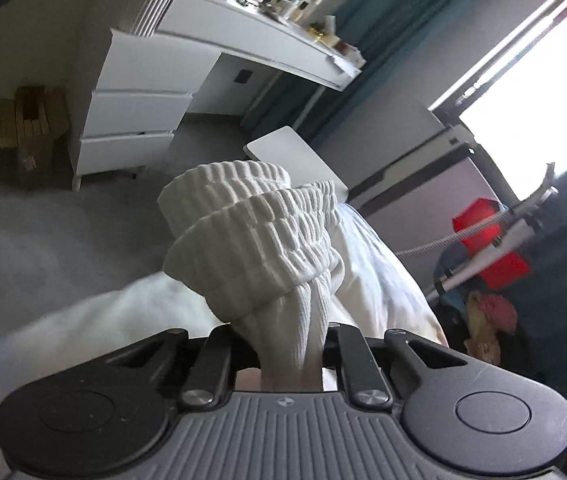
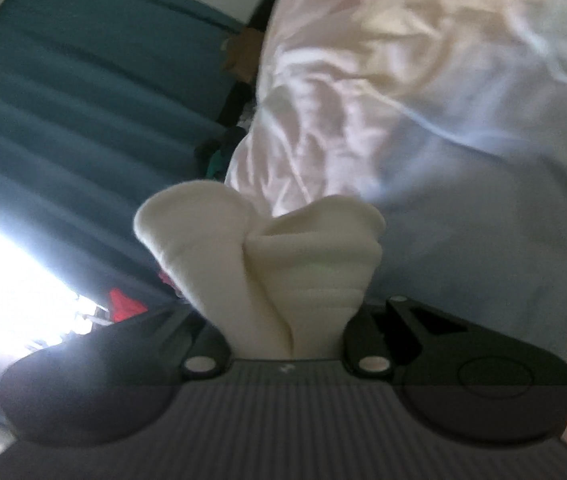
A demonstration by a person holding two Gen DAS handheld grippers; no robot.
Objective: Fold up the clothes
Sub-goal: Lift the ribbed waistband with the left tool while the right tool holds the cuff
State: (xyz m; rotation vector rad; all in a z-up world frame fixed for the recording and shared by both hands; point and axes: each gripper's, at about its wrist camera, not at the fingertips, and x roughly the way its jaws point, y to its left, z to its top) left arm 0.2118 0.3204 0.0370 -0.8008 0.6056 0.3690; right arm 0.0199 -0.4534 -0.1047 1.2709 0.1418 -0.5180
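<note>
My left gripper (image 1: 289, 354) is shut on the ribbed cuff ends of white socks (image 1: 251, 240), which bunch up and stick out past the fingers. My right gripper (image 2: 283, 340) is shut on the smooth toe ends of the white socks (image 2: 267, 264); that view is blurred. Both grippers are held above a bed with a rumpled white sheet (image 2: 423, 100), which also shows in the left wrist view (image 1: 379, 280). The stretch of sock between the two grippers is hidden.
A white desk (image 1: 243, 28) with drawers (image 1: 131, 112) and clutter stands across the grey floor. A white chair (image 1: 295, 156) is near the bed. Teal curtains (image 2: 83, 120) and a bright window (image 1: 543, 92) are close. Red items (image 1: 487, 236) sit beside the bed.
</note>
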